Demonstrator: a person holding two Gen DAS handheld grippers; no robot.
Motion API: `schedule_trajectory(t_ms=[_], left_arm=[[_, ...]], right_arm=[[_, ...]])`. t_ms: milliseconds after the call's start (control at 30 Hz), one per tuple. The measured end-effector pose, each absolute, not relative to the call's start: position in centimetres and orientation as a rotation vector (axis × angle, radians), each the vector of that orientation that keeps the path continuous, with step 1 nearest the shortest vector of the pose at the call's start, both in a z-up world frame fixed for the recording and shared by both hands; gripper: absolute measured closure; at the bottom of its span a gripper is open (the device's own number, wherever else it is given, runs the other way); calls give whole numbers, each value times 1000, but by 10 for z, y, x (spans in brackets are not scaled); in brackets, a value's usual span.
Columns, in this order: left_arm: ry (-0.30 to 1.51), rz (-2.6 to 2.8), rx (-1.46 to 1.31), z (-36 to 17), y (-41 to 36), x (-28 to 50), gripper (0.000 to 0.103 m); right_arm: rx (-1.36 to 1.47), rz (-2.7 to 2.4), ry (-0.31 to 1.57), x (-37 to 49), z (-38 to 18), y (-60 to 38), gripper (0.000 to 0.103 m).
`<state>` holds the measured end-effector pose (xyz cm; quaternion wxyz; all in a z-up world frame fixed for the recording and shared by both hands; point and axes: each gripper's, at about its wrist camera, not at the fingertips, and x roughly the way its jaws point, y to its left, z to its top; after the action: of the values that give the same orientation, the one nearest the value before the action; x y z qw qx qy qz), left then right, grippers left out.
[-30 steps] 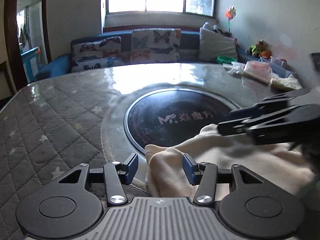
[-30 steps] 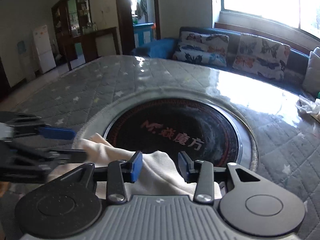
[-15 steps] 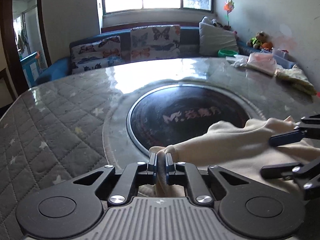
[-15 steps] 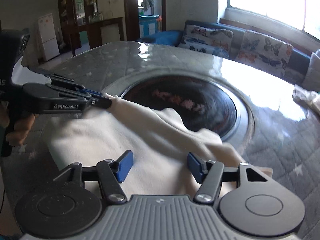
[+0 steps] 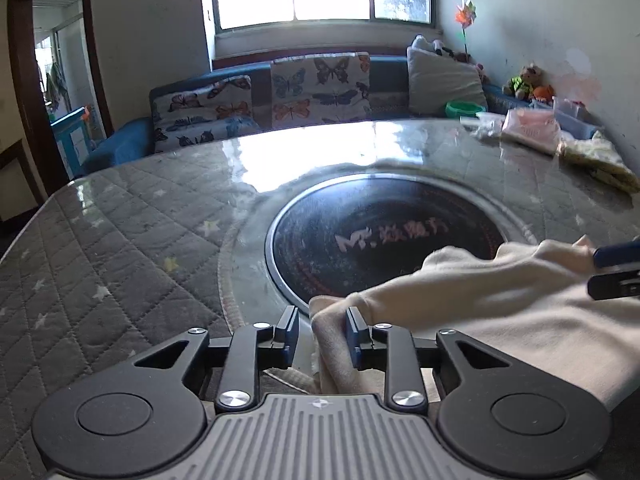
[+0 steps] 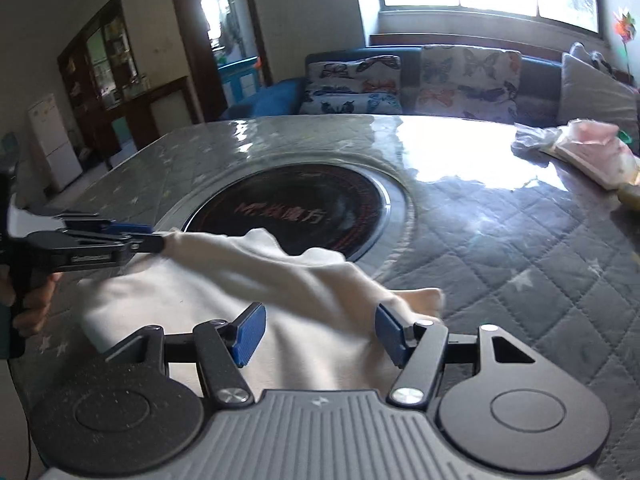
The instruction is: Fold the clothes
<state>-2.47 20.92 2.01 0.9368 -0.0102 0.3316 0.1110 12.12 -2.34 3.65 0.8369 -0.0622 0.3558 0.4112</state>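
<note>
Left wrist view: the left tool (image 5: 322,320) has its jaws slightly parted around a bunched fold of the cream-coloured soft cloth garment (image 5: 500,300). The fold leans on the right pad, with a gap showing at the left pad. From there the garment runs to the right, where the tips of the right tool (image 5: 612,268) show at the frame edge just beside its raised ridge.

In the right wrist view the right tool (image 6: 318,320) is spread wide, both blue pads (image 6: 250,334) above the garment (image 6: 280,272) and gripping nothing. The left tool (image 6: 154,242) meets the garment's far corner.

The garment lies on the near side of the grey quilted, star-patterned bench (image 6: 520,240), overlapping the rim of the round black inset plate with lettering (image 6: 300,208).
</note>
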Motion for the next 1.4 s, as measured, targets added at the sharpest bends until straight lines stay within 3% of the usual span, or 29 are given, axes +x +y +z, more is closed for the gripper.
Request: schedule_trajectory(t_ms=[200,333,467,633,833,1033,1400], left_arm=[[620,183,-13,43,191,-42,72],[616,112,-19,47,172,-52,63],[624,56,19,42,149,-60,63],[654,14,43,27,130,-67,63],[690,32,37,11,130,-72,62],[681,48,20,18,132,-77,62],[674,56,33,9,131,-86,57]], right_arm=[[-62,836,814,146,25,-33,59],[-55,827,780,143,36,-41,59],[-183,870,705,112,43,-38,60],[-255,910,651,73,41,-44,87],[-249,895,695,58,24,-60,99],[-231,890,661,58,38,-64,97],[-305,938,625,40,23,-41,83]])
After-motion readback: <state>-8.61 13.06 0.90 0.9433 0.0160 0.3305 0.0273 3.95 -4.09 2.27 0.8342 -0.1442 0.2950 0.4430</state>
